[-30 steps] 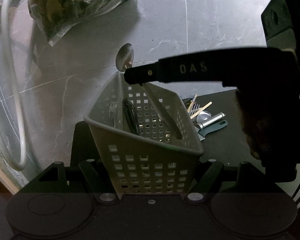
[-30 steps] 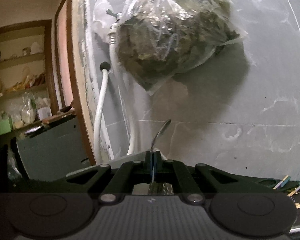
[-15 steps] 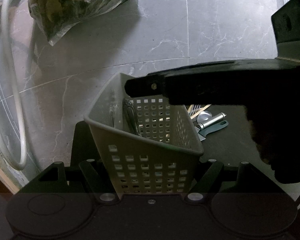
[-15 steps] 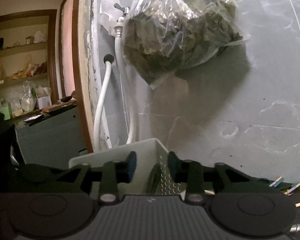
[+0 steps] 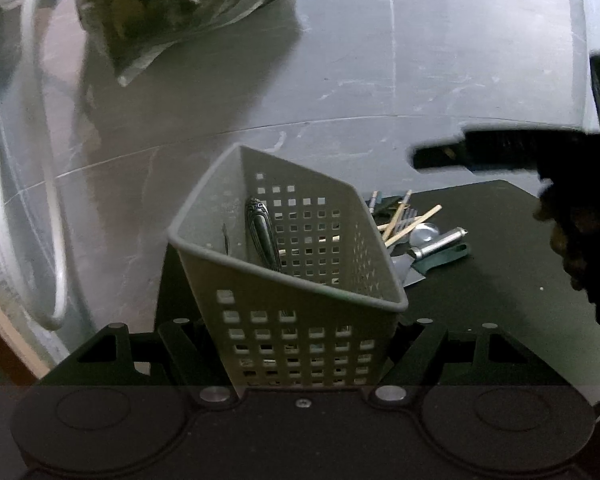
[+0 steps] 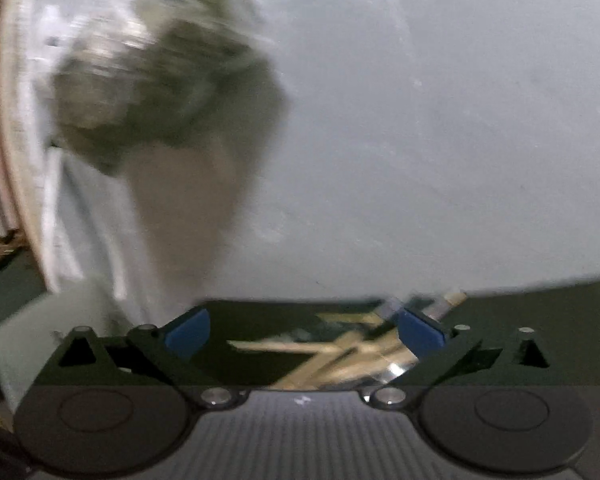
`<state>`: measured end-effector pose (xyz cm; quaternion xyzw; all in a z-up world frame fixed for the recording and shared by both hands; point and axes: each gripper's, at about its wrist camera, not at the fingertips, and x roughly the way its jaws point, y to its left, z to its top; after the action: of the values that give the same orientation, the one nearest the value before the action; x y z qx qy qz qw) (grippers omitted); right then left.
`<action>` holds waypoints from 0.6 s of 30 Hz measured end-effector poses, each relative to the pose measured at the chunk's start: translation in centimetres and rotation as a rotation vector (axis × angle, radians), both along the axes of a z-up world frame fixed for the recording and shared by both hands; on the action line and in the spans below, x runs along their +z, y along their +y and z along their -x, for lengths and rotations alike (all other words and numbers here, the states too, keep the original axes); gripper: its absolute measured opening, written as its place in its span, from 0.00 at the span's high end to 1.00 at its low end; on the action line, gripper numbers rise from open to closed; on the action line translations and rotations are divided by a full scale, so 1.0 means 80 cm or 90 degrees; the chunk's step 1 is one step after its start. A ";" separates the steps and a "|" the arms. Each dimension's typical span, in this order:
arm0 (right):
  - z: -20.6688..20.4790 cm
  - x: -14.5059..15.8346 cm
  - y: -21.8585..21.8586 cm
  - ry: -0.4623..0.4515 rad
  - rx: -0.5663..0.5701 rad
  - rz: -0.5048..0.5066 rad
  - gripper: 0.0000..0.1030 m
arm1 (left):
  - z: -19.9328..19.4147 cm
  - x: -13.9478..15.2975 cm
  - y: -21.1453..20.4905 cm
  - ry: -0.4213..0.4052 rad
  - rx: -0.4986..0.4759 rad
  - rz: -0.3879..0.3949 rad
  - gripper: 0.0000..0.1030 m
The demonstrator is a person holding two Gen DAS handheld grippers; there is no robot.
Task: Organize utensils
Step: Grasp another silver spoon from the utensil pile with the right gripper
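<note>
Utensils (image 5: pixel 416 236), loose: small heap on black tabletop (image 5: pixel 500 280), far-right of the grey perforated basket (image 5: pixel 300 308) in L wrist view; pale wooden sticks, a metal-handled piece, a green-handled one, crossing each other. Basket sits tilted, near wall clamped between the left gripper (image 5: pixel 300 360) fingers, which press its sides. Inside it a dark ornate handle (image 5: pixel 262 236) leans on the far-left wall, a thinner utensil just left of it. Right gripper's dark finger juts in from the right edge, above the heap, apart from basket. Bagged greens (image 5: pixel 172 12) and white hose (image 5: pixel 56 240) on the grey wall behind. R wrist view, blurred: right gripper (image 6: pixel 304 330) jaws have just been opening, blue pads (image 6: pixel 188 330) now wide apart, nothing clamped; wooden sticks (image 6: pixel 340 352) lie on the table beyond the gap. Basket corner at near left.
</note>
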<state>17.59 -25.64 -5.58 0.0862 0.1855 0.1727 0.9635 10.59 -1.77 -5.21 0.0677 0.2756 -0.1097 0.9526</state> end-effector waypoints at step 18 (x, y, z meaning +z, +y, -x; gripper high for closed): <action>-0.119 -0.073 -0.067 0.174 0.064 0.046 0.00 | 0.008 0.004 0.002 0.006 0.092 -0.010 0.25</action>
<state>27.11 -30.97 -11.39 0.0647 0.3252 0.2009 0.9218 9.93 -1.64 -4.87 0.0544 0.2853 -0.0393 0.9561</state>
